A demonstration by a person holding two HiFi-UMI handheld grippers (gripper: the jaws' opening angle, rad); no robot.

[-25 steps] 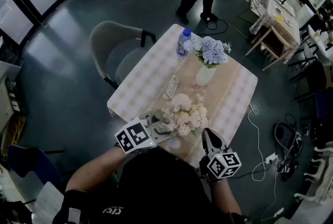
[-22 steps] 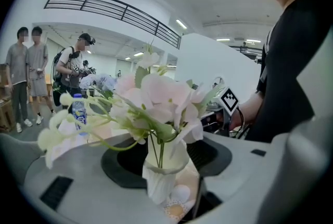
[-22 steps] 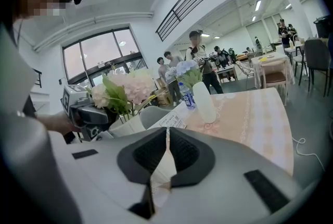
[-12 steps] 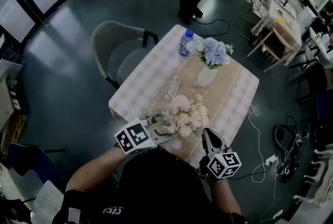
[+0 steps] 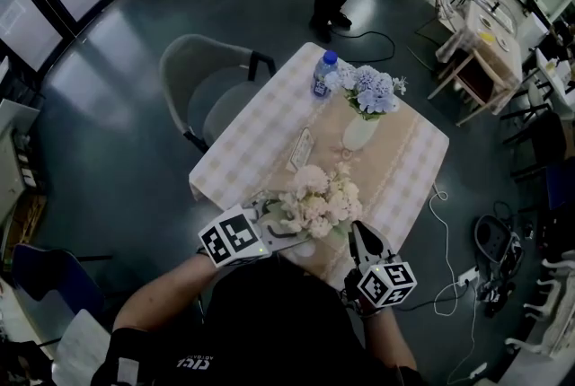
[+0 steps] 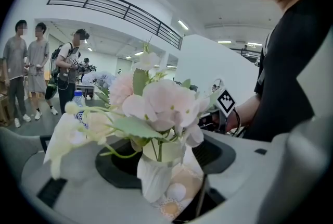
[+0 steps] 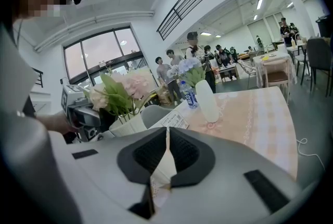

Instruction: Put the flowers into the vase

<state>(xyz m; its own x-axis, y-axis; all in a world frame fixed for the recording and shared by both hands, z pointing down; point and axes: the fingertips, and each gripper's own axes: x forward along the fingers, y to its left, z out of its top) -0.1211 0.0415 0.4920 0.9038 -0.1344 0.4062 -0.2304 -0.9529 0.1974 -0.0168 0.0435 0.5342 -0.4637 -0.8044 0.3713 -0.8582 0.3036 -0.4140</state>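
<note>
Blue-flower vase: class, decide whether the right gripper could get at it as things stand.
Probably yes, with a long stretch. The tablecloth between the right gripper and the vase lies bare; the pink bouquet stands off to the left. Its shut jaws would have to open first.

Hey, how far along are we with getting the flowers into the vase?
Done: pink flowers stand in the near vase, blue flowers in the far vase. In hand: the left gripper has just been opening its jaws, near vase between them, unpressed; right gripper shut, empty. Left: probably only withdrawing.
</note>
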